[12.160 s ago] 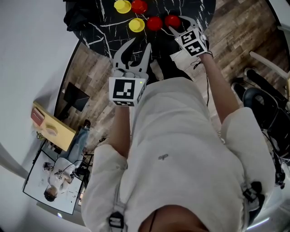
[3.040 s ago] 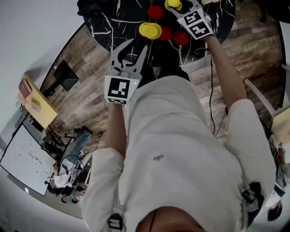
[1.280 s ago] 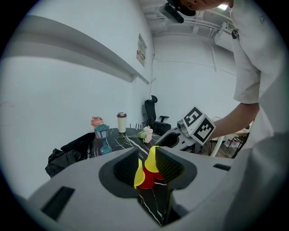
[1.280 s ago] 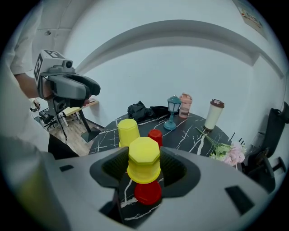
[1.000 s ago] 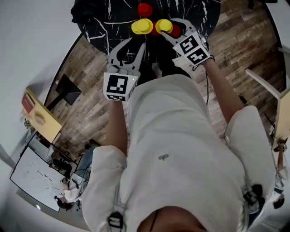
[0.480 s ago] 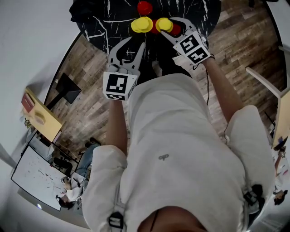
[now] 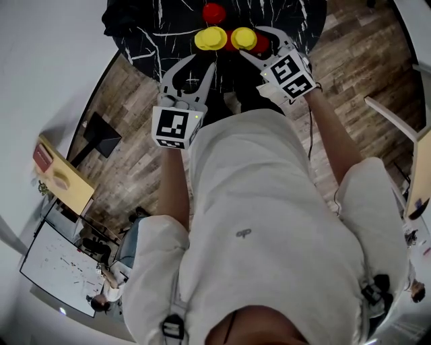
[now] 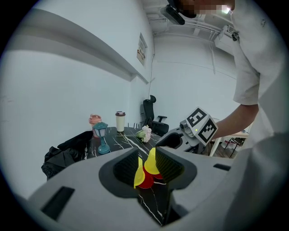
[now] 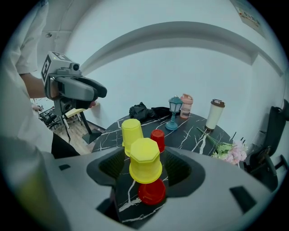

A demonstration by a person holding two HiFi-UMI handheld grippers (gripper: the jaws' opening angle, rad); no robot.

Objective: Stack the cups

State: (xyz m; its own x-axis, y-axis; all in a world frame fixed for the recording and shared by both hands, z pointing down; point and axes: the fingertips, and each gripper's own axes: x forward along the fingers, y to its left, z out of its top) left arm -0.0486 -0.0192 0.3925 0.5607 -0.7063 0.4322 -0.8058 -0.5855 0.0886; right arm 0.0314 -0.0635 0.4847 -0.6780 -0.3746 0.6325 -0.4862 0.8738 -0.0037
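The left tongs (image 7: 201, 64) are hovering at the near edge of the black, white-veined surface (image 7: 151, 30). Their jaws are standing partly apart and gripping nothing; in the left gripper view only the distant cups are showing through the gap.

Just beyond them a first yellow cup (image 7: 211, 38) is sitting upside down. Behind it a lone red cup (image 7: 214, 12) is standing, also upside down, farther back on the surface.

To the right of the first yellow cup, a second yellow cup (image 9: 145, 160) is resting upside down on top of a lower red cup (image 9: 152, 191), the two forming a short stack.

The right tongs (image 7: 259, 42) are reaching in from the right and are released. Their jaws have just been opening and are standing wide on either side of the stack, with the second yellow cup between them and the pads clear of it.

Along the back of the surface, in the right gripper view, a black cloth (image 9: 144, 110) is lying crumpled. Right of it a teal lantern (image 9: 174, 113), a pink bottle (image 9: 186, 106) and a lidded tumbler (image 9: 214, 115) are standing upright. A bunch of flowers (image 9: 230, 153) is lying at the right edge.
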